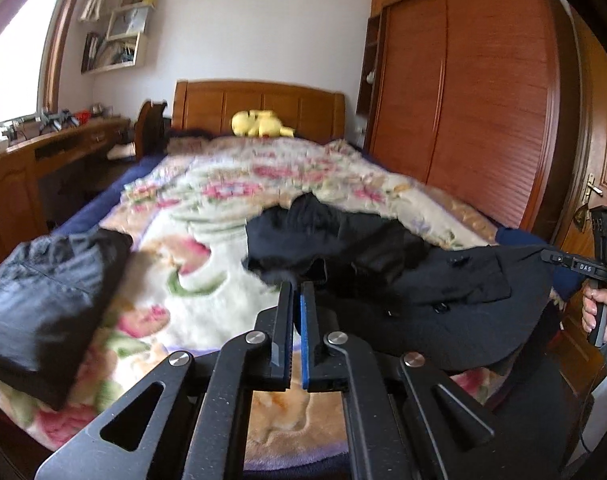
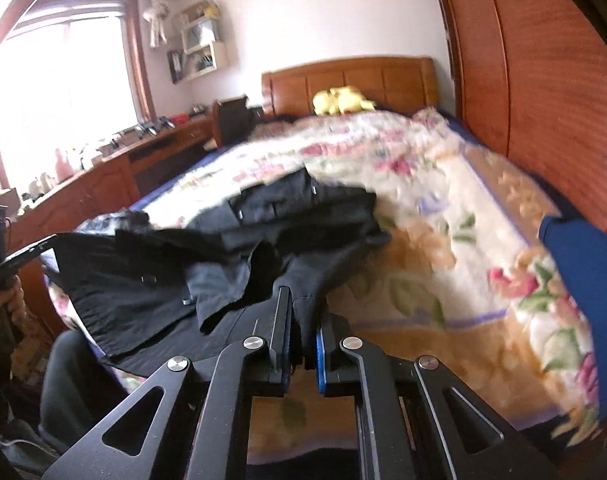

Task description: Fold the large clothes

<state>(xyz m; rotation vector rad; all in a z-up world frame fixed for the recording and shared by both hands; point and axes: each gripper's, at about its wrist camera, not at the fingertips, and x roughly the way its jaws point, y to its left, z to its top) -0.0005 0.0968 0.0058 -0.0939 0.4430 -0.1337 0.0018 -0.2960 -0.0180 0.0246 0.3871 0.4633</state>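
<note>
A large black coat with buttons hangs stretched between my two grippers above the near end of the bed; it also shows in the right wrist view. My left gripper is shut on its edge. My right gripper is shut on another edge of the coat. More black garments lie piled on the floral blanket behind it, and they also show in the right wrist view. The right gripper's body appears at the far right of the left wrist view.
A folded black garment lies at the bed's near left. The floral blanket covers the bed; a yellow plush toy sits by the wooden headboard. A wooden desk stands left, a wardrobe right.
</note>
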